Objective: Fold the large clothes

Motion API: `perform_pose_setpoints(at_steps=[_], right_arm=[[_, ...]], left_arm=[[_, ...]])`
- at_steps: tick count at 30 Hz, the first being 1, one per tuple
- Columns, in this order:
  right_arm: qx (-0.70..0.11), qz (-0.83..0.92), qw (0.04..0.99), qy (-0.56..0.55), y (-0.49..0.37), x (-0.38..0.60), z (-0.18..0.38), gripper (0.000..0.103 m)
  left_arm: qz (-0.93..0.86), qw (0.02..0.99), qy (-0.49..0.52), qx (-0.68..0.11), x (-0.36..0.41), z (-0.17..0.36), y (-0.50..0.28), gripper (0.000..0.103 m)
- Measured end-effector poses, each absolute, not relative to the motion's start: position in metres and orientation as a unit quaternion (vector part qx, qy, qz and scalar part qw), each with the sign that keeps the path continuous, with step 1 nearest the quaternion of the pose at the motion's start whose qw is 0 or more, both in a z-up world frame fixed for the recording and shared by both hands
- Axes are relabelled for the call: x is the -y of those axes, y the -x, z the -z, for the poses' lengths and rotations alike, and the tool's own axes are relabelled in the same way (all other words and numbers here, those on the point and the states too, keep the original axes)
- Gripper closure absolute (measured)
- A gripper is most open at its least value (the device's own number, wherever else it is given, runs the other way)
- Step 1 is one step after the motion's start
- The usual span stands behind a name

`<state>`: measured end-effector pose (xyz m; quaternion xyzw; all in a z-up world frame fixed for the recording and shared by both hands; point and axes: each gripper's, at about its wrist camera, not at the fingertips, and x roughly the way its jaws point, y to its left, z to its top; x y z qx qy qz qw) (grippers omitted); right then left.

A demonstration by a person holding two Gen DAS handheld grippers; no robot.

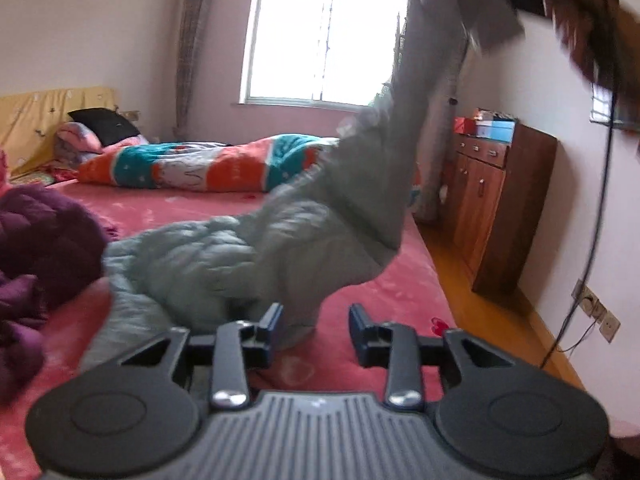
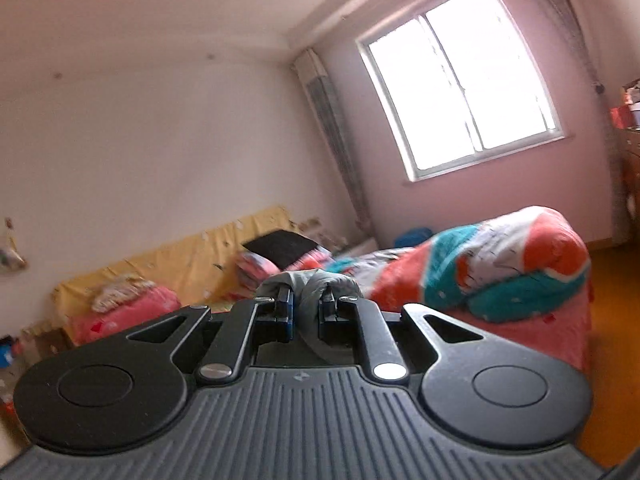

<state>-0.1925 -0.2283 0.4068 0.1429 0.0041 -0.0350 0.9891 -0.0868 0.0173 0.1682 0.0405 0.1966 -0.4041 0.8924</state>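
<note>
A pale grey-green quilted coat (image 1: 224, 256) lies partly heaped on the pink bed (image 1: 400, 300). One end of it is pulled up high toward the top right of the left wrist view. My left gripper (image 1: 314, 322) is open and empty, low over the bed, with the coat's lower edge just ahead of its fingers. My right gripper (image 2: 306, 312) is shut on a bunch of the grey coat (image 2: 316, 284) and held up in the air, facing the window.
A purple padded garment (image 1: 36, 248) lies at the left of the bed. A rolled orange, teal and white quilt (image 1: 208, 164) lies across the far end. A wooden cabinet (image 1: 496, 200) stands by the right wall. A black cable (image 1: 600, 184) hangs there.
</note>
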Motion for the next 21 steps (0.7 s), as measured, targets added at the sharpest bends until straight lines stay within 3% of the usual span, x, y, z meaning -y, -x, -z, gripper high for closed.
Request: perform_pose_setpoints(at_steps=[3,10,15,19,21], right_arm=[[0.006,0.02,0.991,-0.135,0.199,0.225,-0.412,0.091],[0.03,-0.02,0.99,-0.136,0.194,0.225,-0.416,0.091],[0.04,-0.033,0.993,-0.104,0.195,0.218,-0.415,0.091],[0.041,-0.036,0.993,-0.104,0.201,0.22,-0.412,0.091],[0.042,-0.034,0.993,-0.104,0.201,0.223,-0.408,0.091]], left_arm=[[0.413,0.891,-0.049,-0.181,0.011,-0.147,0.09,0.06],[0.414,0.89,-0.035,-0.189,0.064,-0.115,0.098,0.06],[0.439,0.866,0.142,-0.194,0.049,-0.118,0.091,0.057],[0.452,0.848,0.191,-0.2,0.043,-0.124,0.083,0.052],[0.464,0.827,0.241,-0.207,0.035,-0.128,0.079,0.041]])
